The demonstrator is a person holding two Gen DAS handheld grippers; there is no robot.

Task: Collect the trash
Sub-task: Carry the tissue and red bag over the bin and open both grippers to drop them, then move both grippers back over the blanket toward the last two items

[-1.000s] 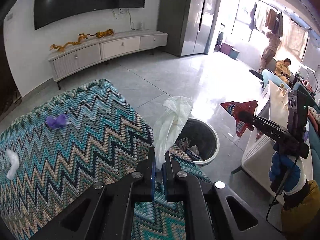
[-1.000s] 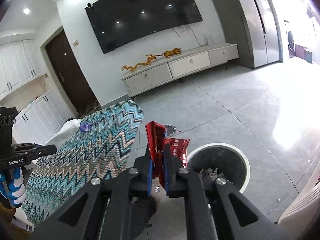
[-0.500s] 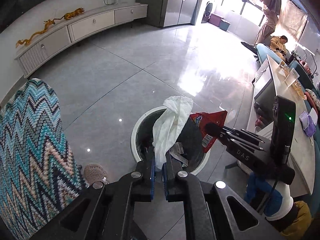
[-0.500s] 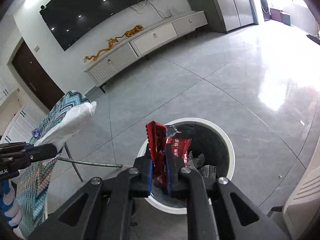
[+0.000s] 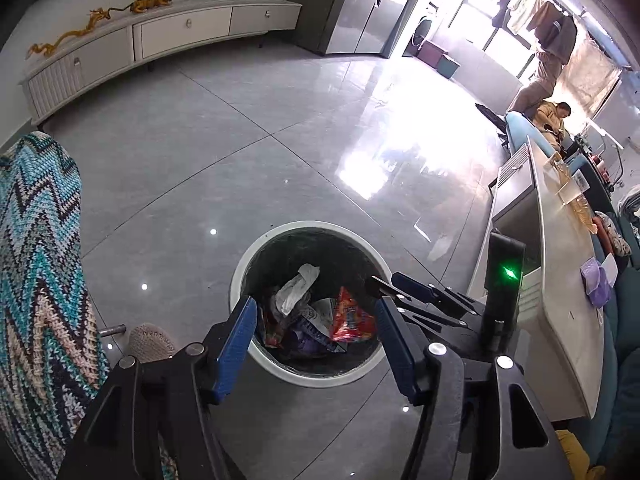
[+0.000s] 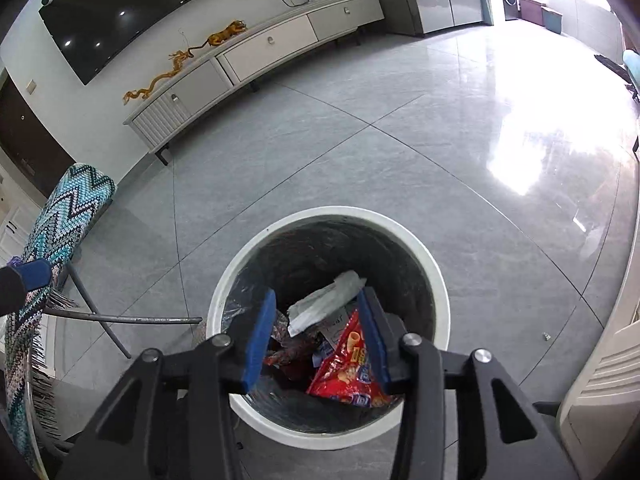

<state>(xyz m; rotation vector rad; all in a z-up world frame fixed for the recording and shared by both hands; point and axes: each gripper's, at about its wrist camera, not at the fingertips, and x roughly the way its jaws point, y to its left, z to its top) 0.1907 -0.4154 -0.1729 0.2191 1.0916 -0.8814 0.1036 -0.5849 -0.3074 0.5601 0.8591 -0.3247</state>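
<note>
A round white-rimmed trash bin (image 5: 240, 272) with a dark liner stands on the grey floor; it also shows in the right wrist view (image 6: 436, 276). Inside lie a white crumpled tissue (image 5: 296, 286) (image 6: 328, 300) and a red snack wrapper (image 5: 350, 316) (image 6: 346, 376) among other trash. My left gripper (image 5: 316, 340) is open and empty above the bin's near rim. My right gripper (image 6: 318, 332) is open and empty over the bin; it shows in the left wrist view (image 5: 420, 294) at the bin's right side.
A table with a zigzag-patterned cloth (image 5: 36, 280) (image 6: 60, 220) stands left of the bin, with metal legs (image 6: 104, 320). A slipper (image 5: 150, 342) lies by the bin. A white counter (image 5: 560, 280) is to the right. A TV cabinet (image 6: 260, 48) lines the far wall.
Both grippers have opened over the bin. The white tissue has dropped from the left gripper and the red wrapper from the right; both now lie in the bin.
</note>
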